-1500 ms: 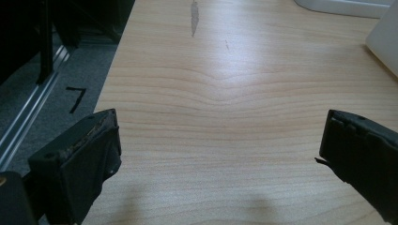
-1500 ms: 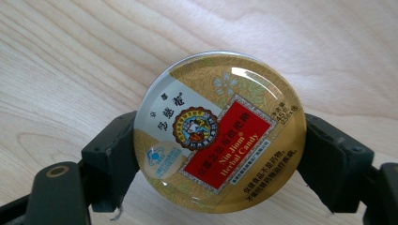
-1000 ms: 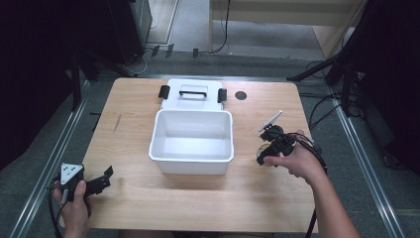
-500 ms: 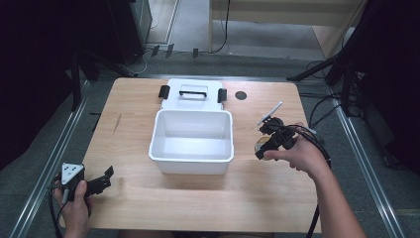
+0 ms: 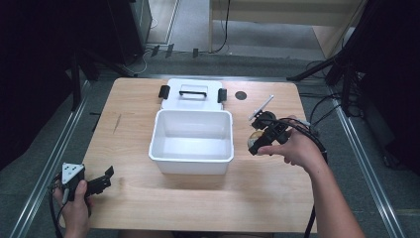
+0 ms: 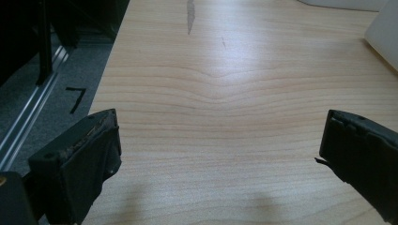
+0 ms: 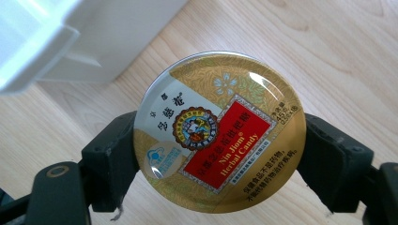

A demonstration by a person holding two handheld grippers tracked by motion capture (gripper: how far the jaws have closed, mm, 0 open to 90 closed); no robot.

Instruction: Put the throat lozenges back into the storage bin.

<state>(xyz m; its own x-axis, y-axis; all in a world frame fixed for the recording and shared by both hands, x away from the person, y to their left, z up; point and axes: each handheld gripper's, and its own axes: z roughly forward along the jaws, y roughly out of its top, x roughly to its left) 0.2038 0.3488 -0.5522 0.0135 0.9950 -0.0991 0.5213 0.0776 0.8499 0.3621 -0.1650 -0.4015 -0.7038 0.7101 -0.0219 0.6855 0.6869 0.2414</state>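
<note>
1. Right fingers (image 7: 112,161): clamped on the rim of a round candy tin (image 7: 219,132), one black pad at each side, gold lid with a red label facing the camera. We see wood grain below it, so we judge the tin is off the table
2. Right gripper (image 5: 261,136): in the high view it sits just right of the white bin (image 5: 191,141), near the bin's right wall, the tin a small gold spot at its tip. A thin white stick (image 5: 261,107) lies on the table just behind it
3. Right hand (image 5: 296,148): wrapped around the gripper body, forearm running in from the lower right, jaws pointing left toward the bin
4. Step in hand, our judgement: carrying the tin toward the open bin. Next move calls for lifting above the rim, travelling left over the empty interior, then letting go
5. Left gripper (image 5: 99,182): jaws wide apart, nothing between them, bare table (image 6: 234,93) ahead. It rests at the near left corner, well apart from the bin, held in the left hand (image 5: 74,206)
6. Behind the bin lies its lid (image 5: 190,94), with black latches and a handle
</note>
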